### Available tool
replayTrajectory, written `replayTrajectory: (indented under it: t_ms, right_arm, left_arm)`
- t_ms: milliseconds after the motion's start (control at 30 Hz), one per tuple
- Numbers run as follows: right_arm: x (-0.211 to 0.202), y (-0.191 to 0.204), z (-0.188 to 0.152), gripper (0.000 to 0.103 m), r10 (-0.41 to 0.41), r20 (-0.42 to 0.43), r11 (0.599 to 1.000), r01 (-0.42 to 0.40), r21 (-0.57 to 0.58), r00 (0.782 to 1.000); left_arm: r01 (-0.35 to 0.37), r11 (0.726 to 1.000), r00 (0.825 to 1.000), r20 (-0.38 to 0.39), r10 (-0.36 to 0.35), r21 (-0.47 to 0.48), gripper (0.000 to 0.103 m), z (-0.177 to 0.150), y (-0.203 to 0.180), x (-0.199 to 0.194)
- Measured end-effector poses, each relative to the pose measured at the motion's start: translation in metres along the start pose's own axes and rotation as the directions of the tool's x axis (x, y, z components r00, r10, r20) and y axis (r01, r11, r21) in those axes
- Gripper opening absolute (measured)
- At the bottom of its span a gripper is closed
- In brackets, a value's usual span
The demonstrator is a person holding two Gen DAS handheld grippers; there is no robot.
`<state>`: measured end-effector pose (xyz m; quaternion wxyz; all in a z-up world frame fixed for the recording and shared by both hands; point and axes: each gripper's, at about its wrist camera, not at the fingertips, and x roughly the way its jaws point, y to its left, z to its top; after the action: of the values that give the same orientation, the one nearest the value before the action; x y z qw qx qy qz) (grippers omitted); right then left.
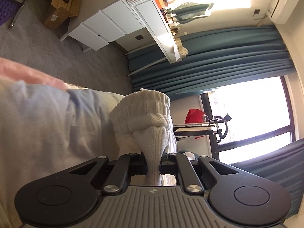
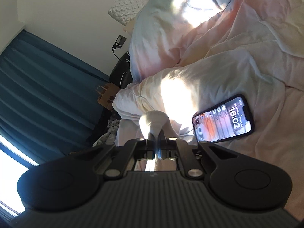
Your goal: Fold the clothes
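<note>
I had my left gripper [image 1: 153,163] and right gripper [image 2: 154,135] each pinching the white sock [image 1: 152,125] above the bed [image 2: 247,57], needing even tension, I judged.

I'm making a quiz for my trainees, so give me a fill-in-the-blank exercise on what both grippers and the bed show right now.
1. The left gripper is shut on a ribbed white ____.
2. On the bedding beside the right gripper lies a ____ with its screen lit.
3. The lit screen shows the time as ____.
4. The curtains by the window are dark ____.

Missing words: sock; phone; 16:02; teal
</note>
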<state>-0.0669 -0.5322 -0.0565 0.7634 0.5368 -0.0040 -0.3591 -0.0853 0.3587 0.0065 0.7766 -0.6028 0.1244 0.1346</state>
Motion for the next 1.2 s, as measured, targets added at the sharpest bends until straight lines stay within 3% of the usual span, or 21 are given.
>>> replayTrajectory:
  t_ms: [200,467,667,800,900,1033,1100,1200]
  right_arm:
    - [0.050,0.077,-0.016,0.006,0.024,-0.001,0.990,-0.024,-0.137,1.000]
    - [0.181,0.183,-0.089,0.006,-0.037,0.000,0.935,0.035,-0.353,0.999]
    - [0.294,0.198,-0.168,0.006,-0.142,-0.002,0.883,0.126,-0.452,0.990]
    - [0.341,0.197,-0.206,0.006,-0.171,0.005,0.820,0.145,-0.554,0.985]
    - [0.351,0.196,-0.221,0.007,-0.169,0.026,0.784,0.151,-0.602,0.985]
    - [0.344,0.198,-0.219,0.010,-0.144,0.013,0.777,0.121,-0.618,0.989]
    - [0.337,0.196,-0.207,0.014,-0.110,-0.066,0.808,0.051,-0.588,0.992]
    - [0.316,0.191,-0.183,0.021,-0.032,-0.200,0.860,-0.075,-0.504,0.979]
  left_arm:
    - [-0.031,0.999,0.998,-0.046,0.032,0.035,0.010,0.020,-0.051,0.066]
    - [-0.173,0.984,0.977,-0.120,0.177,0.047,0.010,0.029,-0.089,0.230]
    - [-0.267,0.948,0.951,-0.110,0.288,0.175,0.010,0.012,-0.089,0.337]
    - [-0.294,0.924,0.941,-0.094,0.325,0.244,0.011,0.000,-0.097,0.384]
    - [-0.310,0.906,0.933,-0.089,0.348,0.289,0.014,-0.007,-0.100,0.400]
    - [-0.262,0.911,0.947,-0.098,0.307,0.319,0.023,-0.010,-0.101,0.394]
    - [-0.230,0.920,0.955,-0.110,0.276,0.318,0.033,-0.010,-0.101,0.382]
    - [-0.136,0.956,0.975,-0.136,0.176,0.262,0.049,-0.008,-0.099,0.349]
